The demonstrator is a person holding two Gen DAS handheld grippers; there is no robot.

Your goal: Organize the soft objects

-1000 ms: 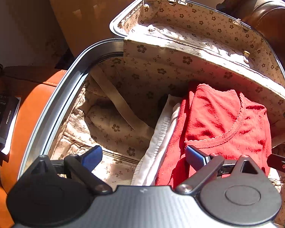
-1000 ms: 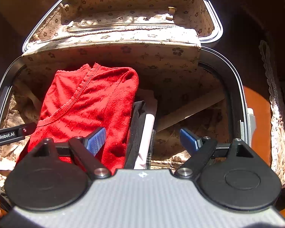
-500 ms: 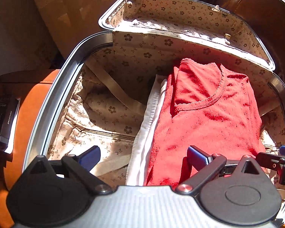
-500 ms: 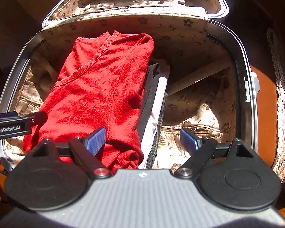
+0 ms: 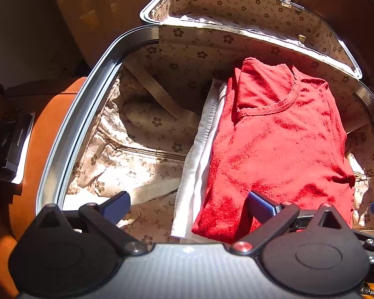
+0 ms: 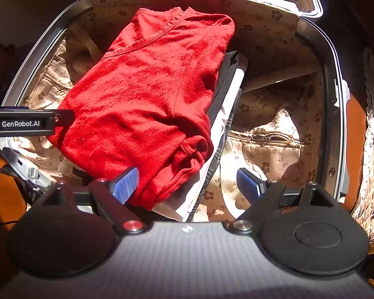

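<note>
An open suitcase (image 5: 69, 134) with flowered lining is seen from above. A folded red sweater (image 6: 147, 94) is laid inside it on white and dark folded clothes (image 5: 199, 154). The fingers of the left gripper (image 5: 187, 203) and right gripper (image 6: 187, 182) are spread apart, nothing clamped.

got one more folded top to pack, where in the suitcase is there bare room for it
Free: the lining floor between the suitcase rim and the white cloth, around the zip pocket. Crowded: the other half, where the red sweater tops the stack.
</note>
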